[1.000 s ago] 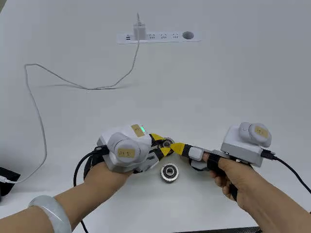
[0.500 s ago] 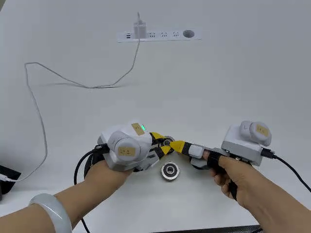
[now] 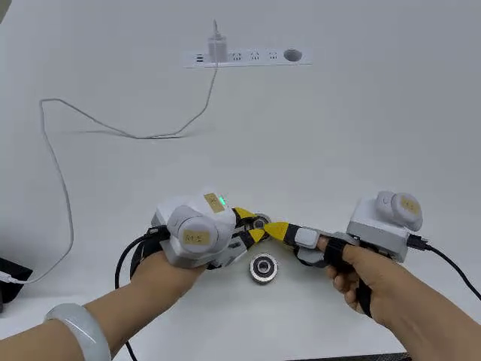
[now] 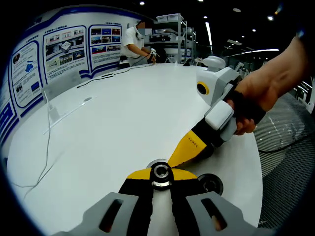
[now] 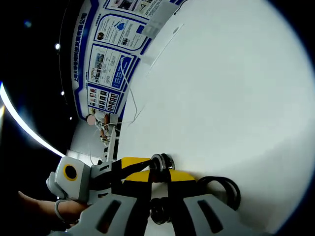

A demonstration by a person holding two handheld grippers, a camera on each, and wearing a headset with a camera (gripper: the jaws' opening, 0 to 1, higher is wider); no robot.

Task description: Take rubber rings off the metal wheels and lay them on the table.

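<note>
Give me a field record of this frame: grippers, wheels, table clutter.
left gripper: shut on the held wheel
held wheel: above the table, between the two grippers' yellow tips
right gripper: tips at the held wheel's edge; grip unclear
loose wheel: flat on the table, just nearer the person than the grippers, untouched
table: white
power strip: far edge, plug inserted
white cable: loops from the strip to the left side
</note>
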